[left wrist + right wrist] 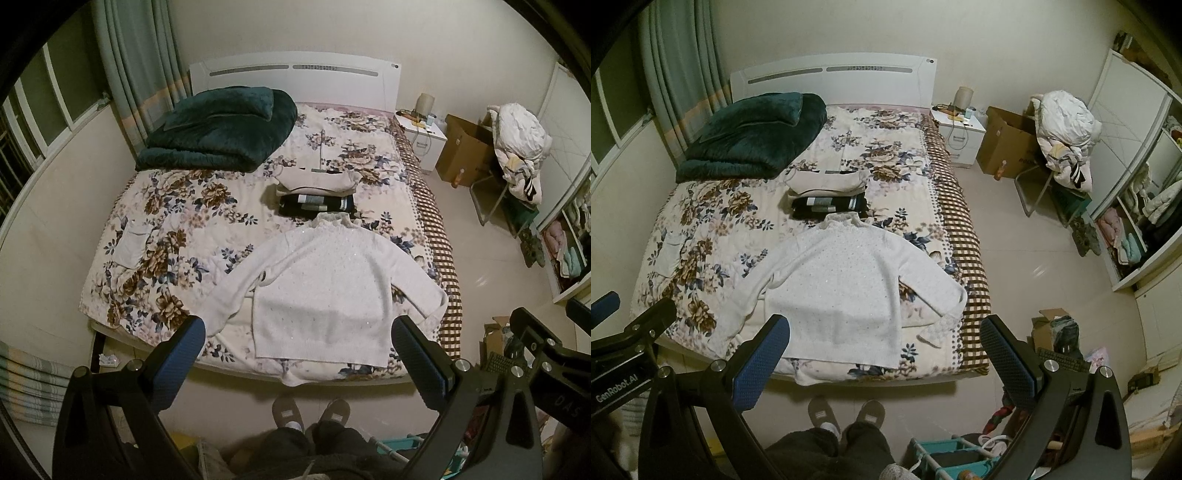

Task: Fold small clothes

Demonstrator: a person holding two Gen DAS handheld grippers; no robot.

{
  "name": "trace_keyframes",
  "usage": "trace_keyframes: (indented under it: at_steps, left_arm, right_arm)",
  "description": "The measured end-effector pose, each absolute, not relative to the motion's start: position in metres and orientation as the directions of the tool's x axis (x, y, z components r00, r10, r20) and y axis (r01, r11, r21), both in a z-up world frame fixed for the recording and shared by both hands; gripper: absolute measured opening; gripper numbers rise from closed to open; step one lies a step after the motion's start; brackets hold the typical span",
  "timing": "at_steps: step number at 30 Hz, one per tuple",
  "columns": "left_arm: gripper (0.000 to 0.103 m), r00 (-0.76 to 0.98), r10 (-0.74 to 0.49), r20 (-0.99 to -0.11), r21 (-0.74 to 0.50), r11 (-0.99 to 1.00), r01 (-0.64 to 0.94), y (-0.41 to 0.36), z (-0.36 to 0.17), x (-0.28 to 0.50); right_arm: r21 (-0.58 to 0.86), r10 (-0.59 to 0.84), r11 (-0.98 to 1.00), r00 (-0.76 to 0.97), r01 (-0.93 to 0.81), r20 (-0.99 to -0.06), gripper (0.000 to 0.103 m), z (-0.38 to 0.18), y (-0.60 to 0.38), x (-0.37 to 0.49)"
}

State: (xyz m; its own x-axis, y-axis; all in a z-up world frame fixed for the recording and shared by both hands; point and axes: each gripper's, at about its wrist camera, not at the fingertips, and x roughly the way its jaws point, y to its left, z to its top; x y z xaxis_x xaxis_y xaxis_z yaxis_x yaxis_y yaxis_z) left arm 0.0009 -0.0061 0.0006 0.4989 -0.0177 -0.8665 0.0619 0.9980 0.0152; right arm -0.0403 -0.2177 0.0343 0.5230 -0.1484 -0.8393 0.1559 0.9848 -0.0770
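On the flowery bedspread (177,221), near the foot of the bed, a white sweater (321,284) lies flat with its high collar pointing to the headboard (295,75). Both sleeves are spread out to the sides, and the hem hangs close to the bed's edge. Nothing on it looks folded yet.

Just past the collar sits a small pile of folded clothes (317,192), a cream one on top of a dark one. A dark green blanket (218,127) is bunched up by the headboard.

The left gripper (299,347) and the right gripper (884,345) both hover over the near edge of the bed. Each has its blue fingers (184,354) spread wide apart, holding nothing and not touching the sweater.

The next good move is probably to pinch one sleeve near its cuff and lay it across the chest. The fingers should grab only the sleeve, not the bedspread under it. Pulling slowly should keep the body flat and free of bumps
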Motion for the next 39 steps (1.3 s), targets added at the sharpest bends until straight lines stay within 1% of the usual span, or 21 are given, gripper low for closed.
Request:
trace_keyframes:
  at_steps: [11,17,19,20,23,24,27,30,34,36,39]
  left_arm:
    - [0.103,0.501,-0.025,-0.865,0.012,0.998,0.069,-0.021,0.006,0.01]
    - [0.103,0.507,-0.024,-0.862,0.011,0.998,0.066,-0.017,0.004,0.009]
    - [0.103,0.54,0.0,-0.842,0.036,0.998,0.055,-0.024,0.005,0.02]
    - [0.103,0.559,0.022,-0.829,0.059,0.997,0.048,-0.026,0.002,0.024]
    - [0.103,0.613,0.096,-0.784,0.132,0.991,0.014,-0.032,-0.027,0.048]
    - [0.103,0.623,0.128,-0.772,0.161,0.987,-0.003,-0.036,-0.042,0.058]
    - [0.103,0.6,0.209,-0.772,0.237,0.971,-0.034,-0.049,-0.1,0.097]
    - [0.103,0.528,0.226,-0.819,0.244,0.969,-0.037,-0.06,-0.161,0.132]
    - [0.103,0.422,0.283,-0.861,0.284,0.957,-0.061,-0.073,-0.248,0.166]
    - [0.103,0.365,0.326,-0.872,0.325,0.943,-0.066,-0.081,-0.292,0.177]
    - [0.103,0.305,0.379,-0.874,0.379,0.923,-0.061,-0.095,-0.342,0.187]
  right_arm:
    - [-0.077,-0.148,0.985,0.523,0.156,-0.839,0.103,0.032,-0.214,-0.04]
    - [-0.076,-0.15,0.984,0.524,0.16,-0.839,0.103,0.03,-0.215,-0.04]
    - [-0.068,-0.148,0.983,0.517,0.17,-0.843,0.103,0.025,-0.213,-0.042]
    - [-0.062,-0.146,0.982,0.514,0.177,-0.845,0.103,0.035,-0.22,-0.038]
    - [-0.057,-0.172,0.969,0.496,0.24,-0.851,0.103,0.015,-0.242,-0.026]
    - [-0.06,-0.189,0.961,0.478,0.272,-0.858,0.103,0.001,-0.252,-0.019]
    - [-0.043,-0.212,0.925,0.417,0.377,-0.884,0.103,-0.053,-0.298,0.002]
    - [-0.021,-0.199,0.881,0.329,0.473,-0.923,0.103,-0.125,-0.354,0.021]
    - [-0.055,-0.203,0.799,0.183,0.598,-0.962,0.103,-0.245,-0.434,0.044]
    - [-0.064,-0.185,0.761,0.123,0.645,-0.975,0.103,-0.31,-0.471,0.056]
    - [-0.09,-0.169,0.722,0.048,0.686,-0.984,0.103,-0.397,-0.512,0.076]
